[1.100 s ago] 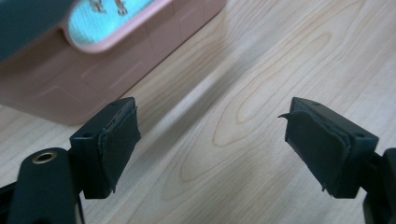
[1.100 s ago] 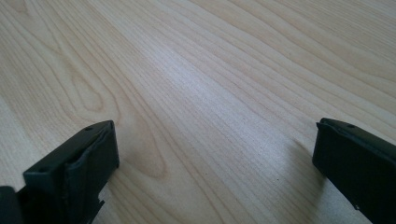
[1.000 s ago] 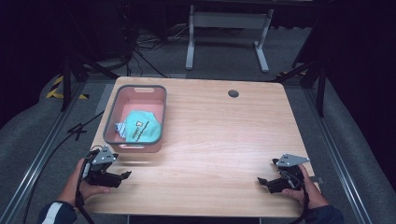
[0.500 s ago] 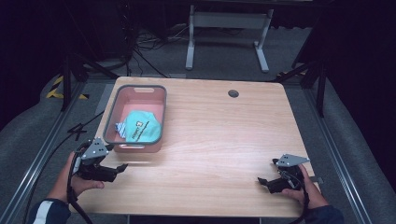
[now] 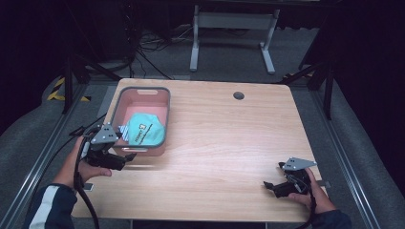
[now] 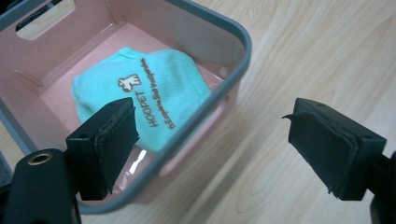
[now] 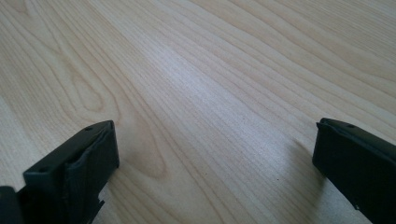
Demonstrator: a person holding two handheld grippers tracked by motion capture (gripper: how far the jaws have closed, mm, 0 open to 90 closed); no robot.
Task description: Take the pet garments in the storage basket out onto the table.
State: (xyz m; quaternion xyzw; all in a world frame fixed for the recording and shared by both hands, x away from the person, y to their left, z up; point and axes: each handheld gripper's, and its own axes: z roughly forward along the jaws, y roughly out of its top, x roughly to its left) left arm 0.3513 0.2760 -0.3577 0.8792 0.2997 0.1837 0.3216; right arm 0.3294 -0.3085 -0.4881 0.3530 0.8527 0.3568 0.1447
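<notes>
A pink bin with a grey rim [image 5: 164,117] [image 6: 243,44] stands on the left part of the wooden table [image 5: 229,138]. Inside it lies a folded turquoise cloth with printed lettering [image 5: 143,129] [image 6: 159,93]. My left gripper [image 5: 125,162] [image 6: 212,140] hangs above the bin's near corner, lifted off the table, jaws open with nothing between them. My right gripper [image 5: 268,186] [image 7: 210,163] rests low on the table at the near right, its jaws open and spread over bare wood.
A round cable hole [image 5: 239,95] sits near the table's far edge. Beyond the table are a white stand's legs [image 5: 229,43] and loose cables on the floor [image 5: 143,52]. A cable [image 5: 81,191] trails from my left gripper.
My left gripper has risen and drifted left toward the bin's near left corner. The right gripper has stayed put.
</notes>
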